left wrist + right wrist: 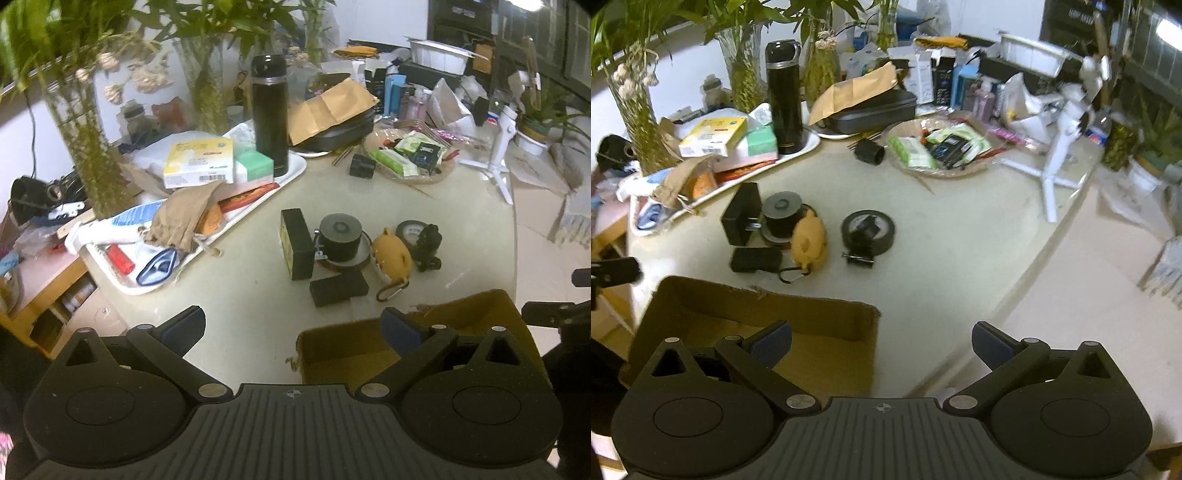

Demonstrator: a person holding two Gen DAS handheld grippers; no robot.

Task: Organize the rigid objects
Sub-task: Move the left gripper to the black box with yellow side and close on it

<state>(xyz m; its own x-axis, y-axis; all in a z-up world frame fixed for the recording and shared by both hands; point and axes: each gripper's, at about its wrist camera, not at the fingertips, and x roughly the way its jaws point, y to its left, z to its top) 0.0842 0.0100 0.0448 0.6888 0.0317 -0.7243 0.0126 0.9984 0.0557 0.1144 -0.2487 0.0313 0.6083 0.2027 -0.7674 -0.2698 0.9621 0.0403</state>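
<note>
Left wrist view: the left gripper (pixel 291 326) hangs with its fingers spread wide and nothing between them, above the near edge of the pale round table (pixel 243 280). Right wrist view: the right gripper (pixel 882 341) is likewise wide open and empty. An open brown cardboard box (pixel 812 325), apparently empty, sits at the table's near edge. Just beyond the box lies the cluster to be sorted: an upright black rectangular block (pixel 297 243), a dark grey cylindrical tin (pixel 340 238) on a round base, a flat black rectangular case (pixel 339 288) nearest the box, a yellow-orange animal-shaped pouch with a carabiner (pixel 391 254), and a black tape roll (pixel 868 232) with a small black clamp-like part (pixel 862 258) touching it. No object appears packed yet. A sound first pick is probably the flat case, being closest: approach from above, straddle its short width, close squarely, then lift clear of the pouch's clip before carrying it over the box wall.
</note>
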